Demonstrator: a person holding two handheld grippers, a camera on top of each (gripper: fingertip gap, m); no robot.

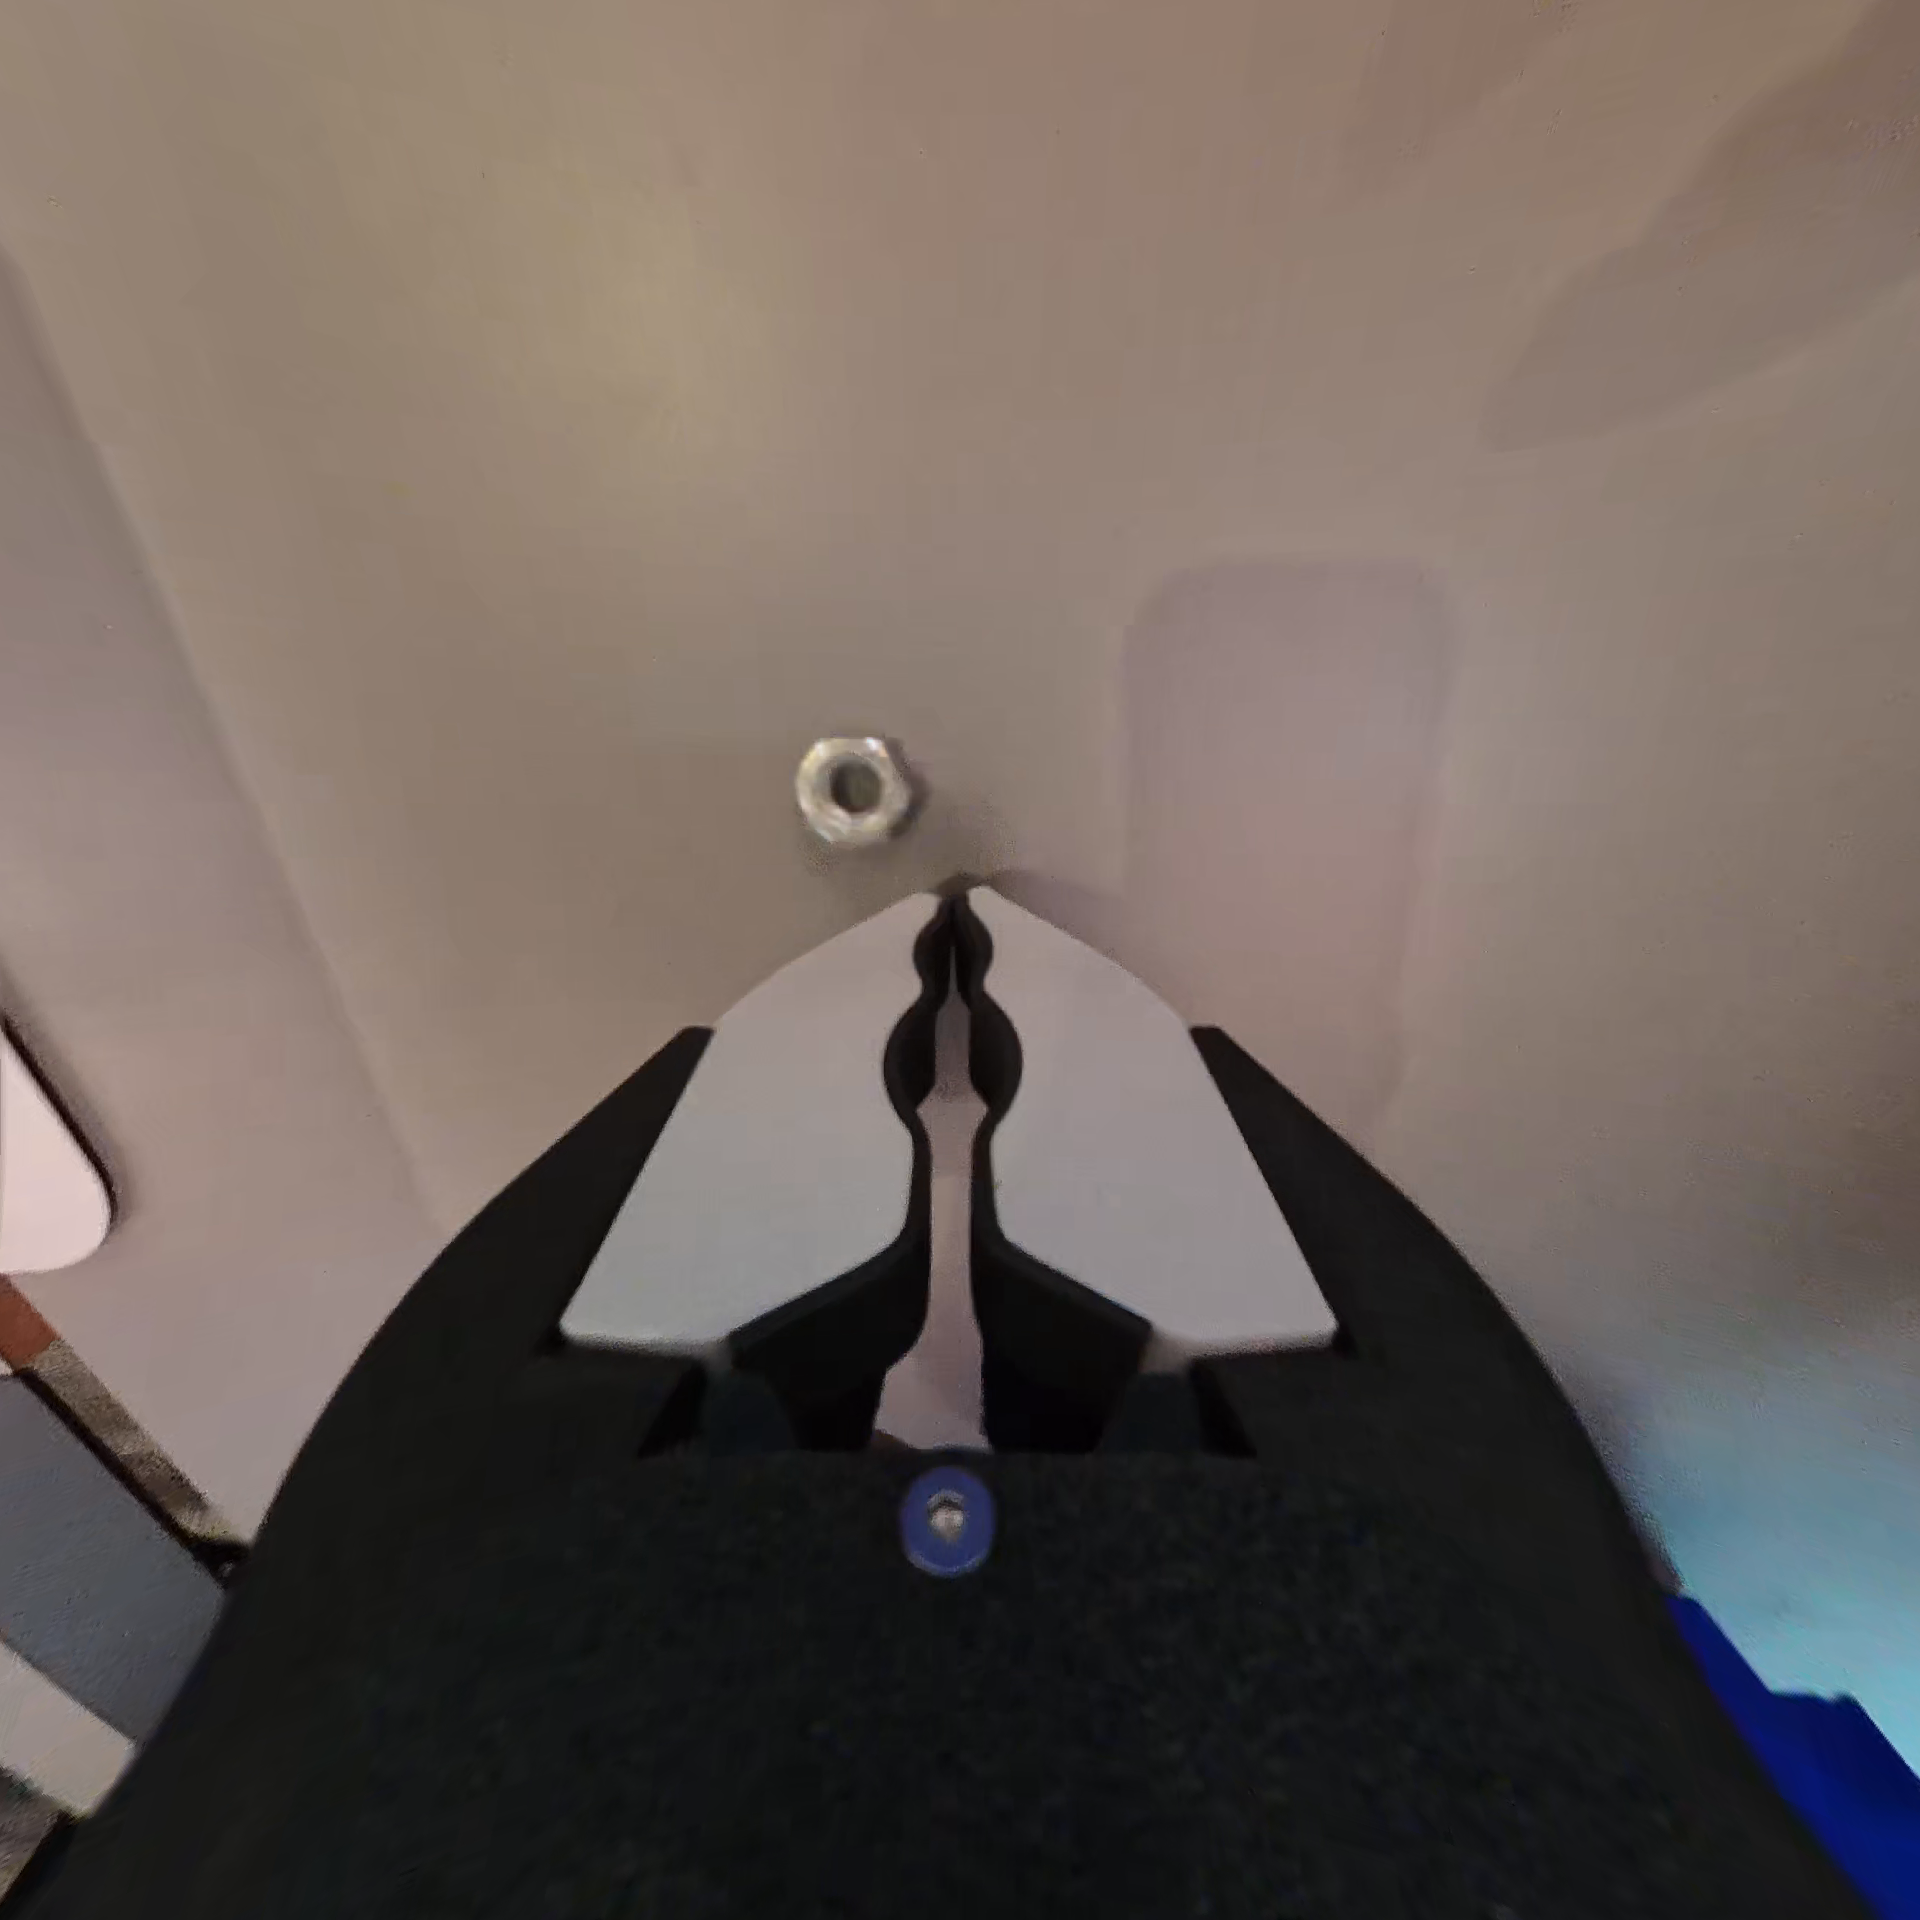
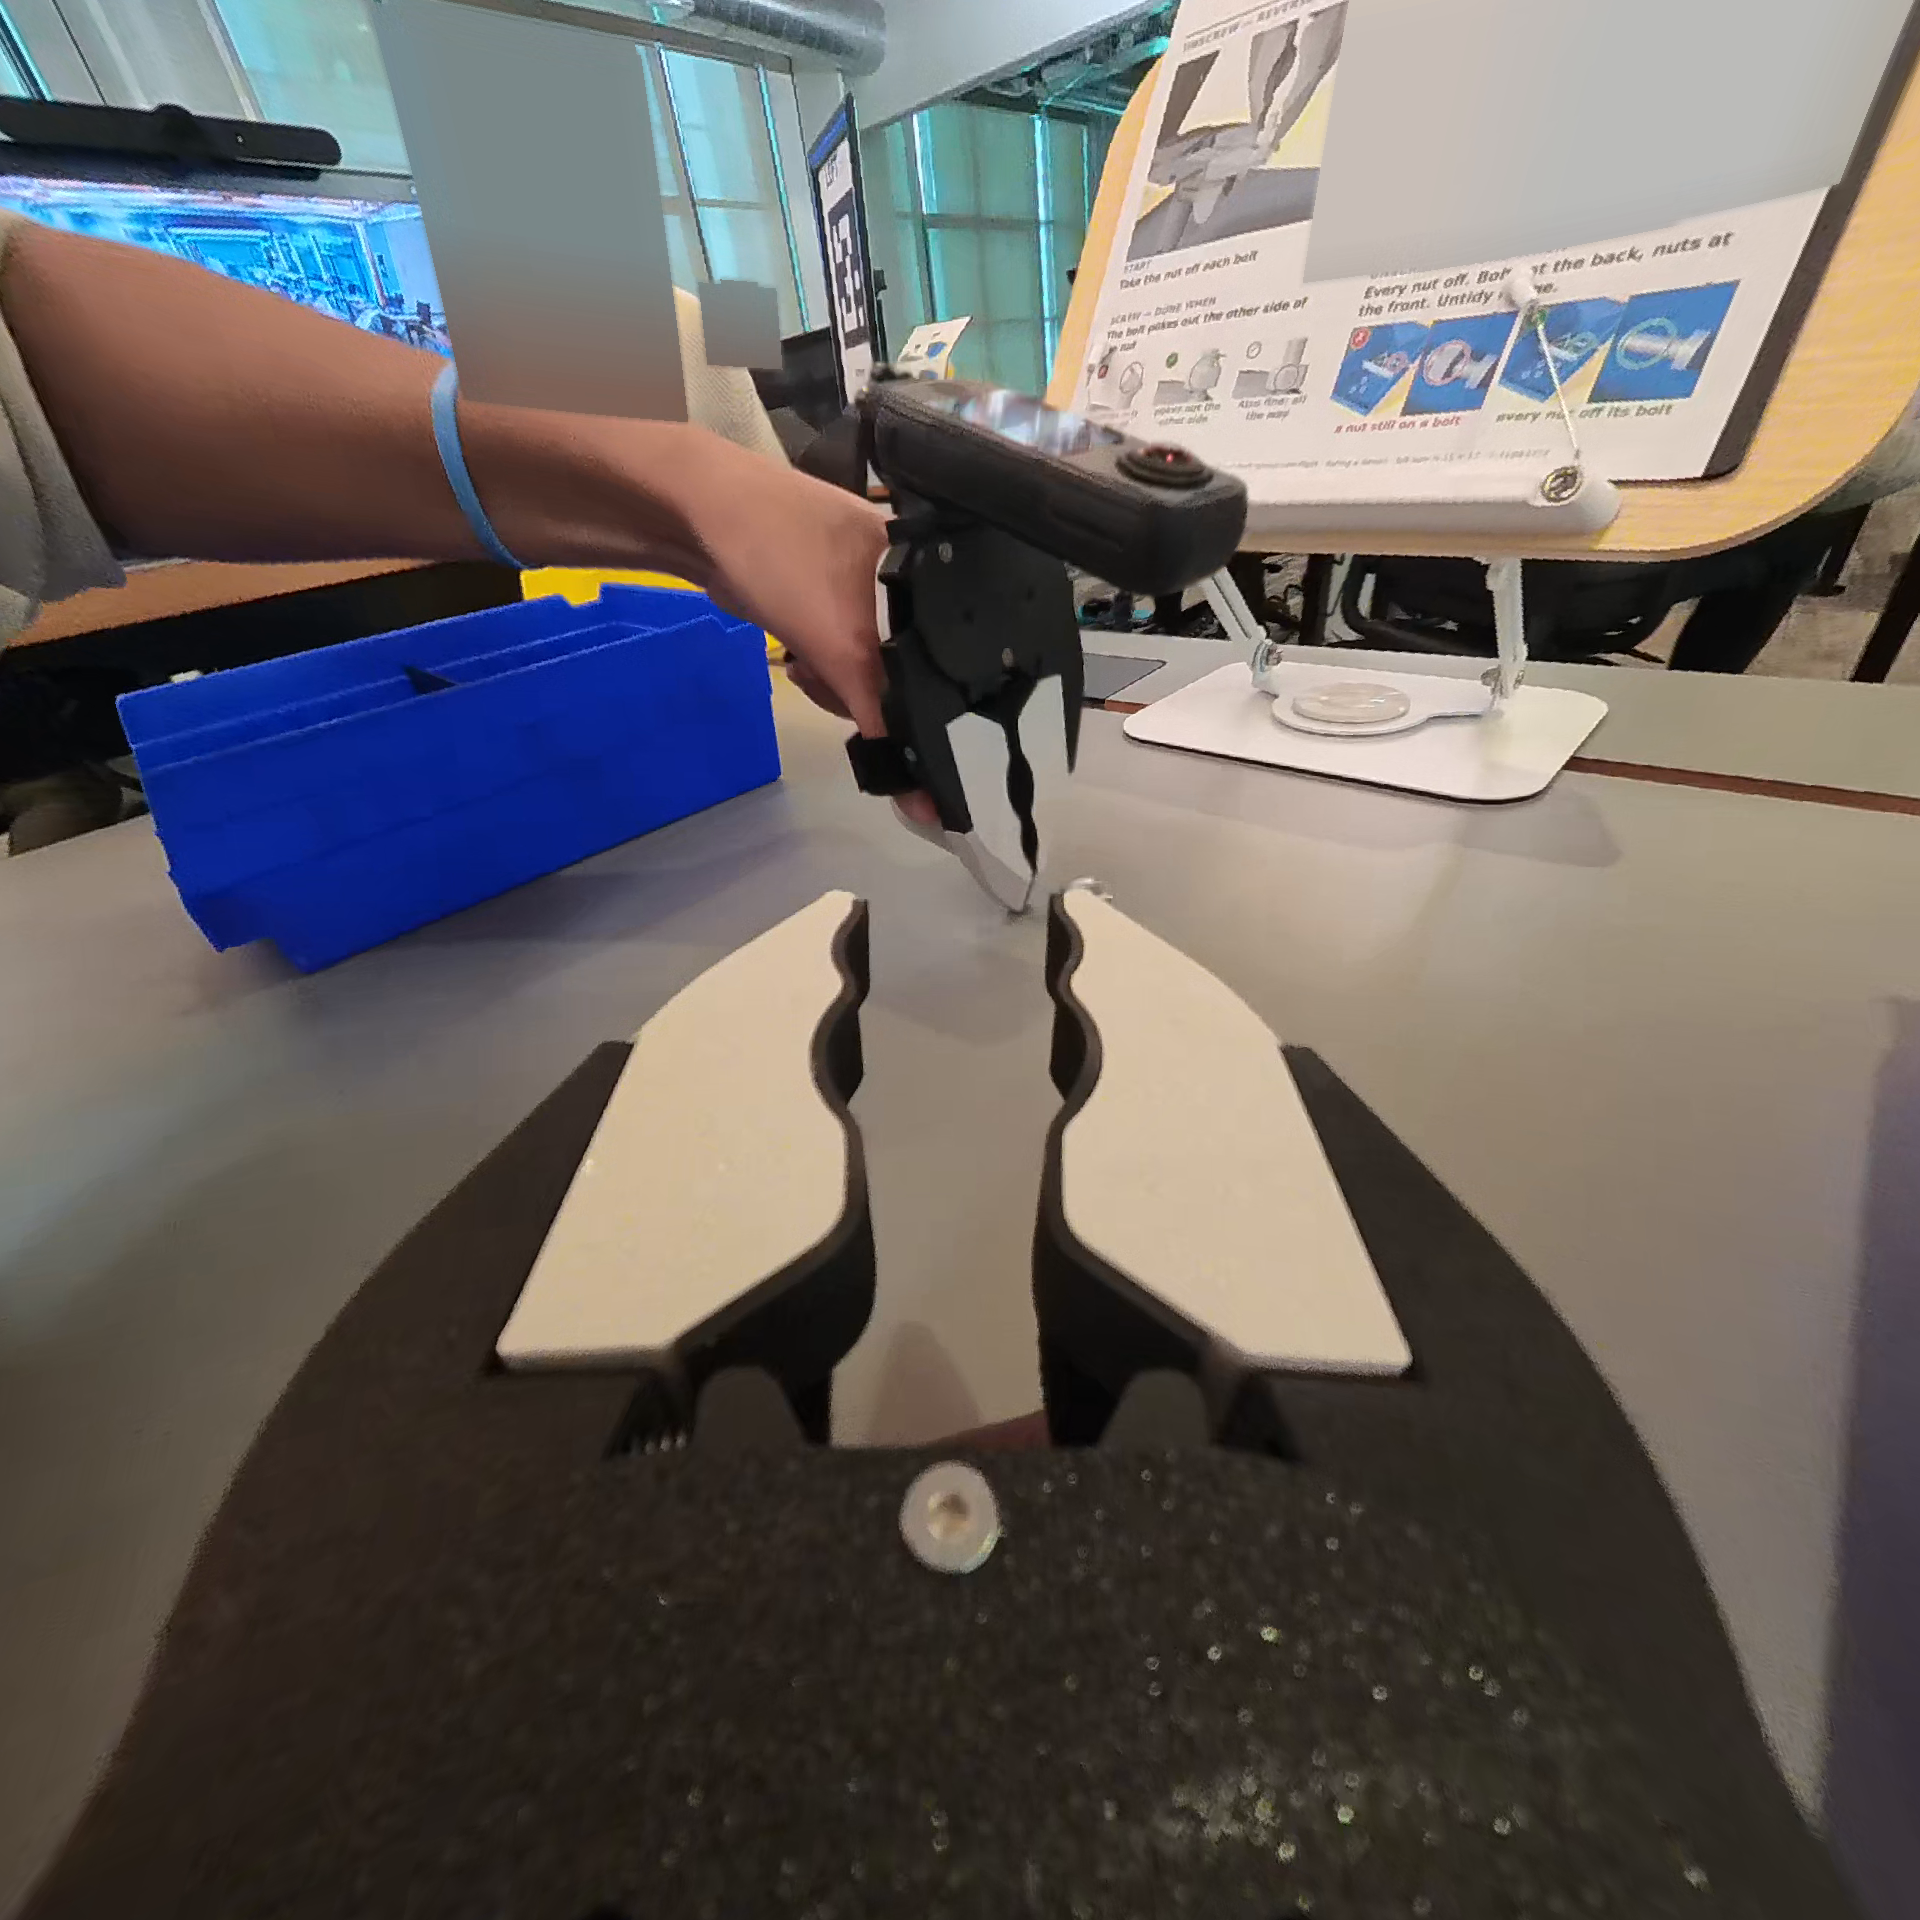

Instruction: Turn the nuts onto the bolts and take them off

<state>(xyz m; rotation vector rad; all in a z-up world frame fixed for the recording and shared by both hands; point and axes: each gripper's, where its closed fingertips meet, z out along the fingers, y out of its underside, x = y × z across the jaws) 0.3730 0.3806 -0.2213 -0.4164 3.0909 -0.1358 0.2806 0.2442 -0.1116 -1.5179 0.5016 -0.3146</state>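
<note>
A silver hex nut (image 1: 854, 794) lies flat on the grey table (image 1: 623, 468), just ahead and slightly left of my left gripper (image 1: 954, 896). The left gripper is shut, its tips meet with nothing between them, and they point down at the table surface. In the right wrist view the left gripper (image 2: 1023, 902) is tilted down with its tips on the table, held by a person's hand (image 2: 821, 592). A glint of the nut (image 2: 1093, 886) shows beside it. My right gripper (image 2: 956, 914) is open and empty, low over the table, facing the left gripper. No bolt is in view.
A blue bin (image 2: 468, 769) stands on the table at the left. A white stand base (image 2: 1371, 738) carrying an instruction board (image 2: 1455, 312) stands at the back right. The person's forearm (image 2: 312, 447) reaches across from the left. About 20 cm separates my left fingertips from my right.
</note>
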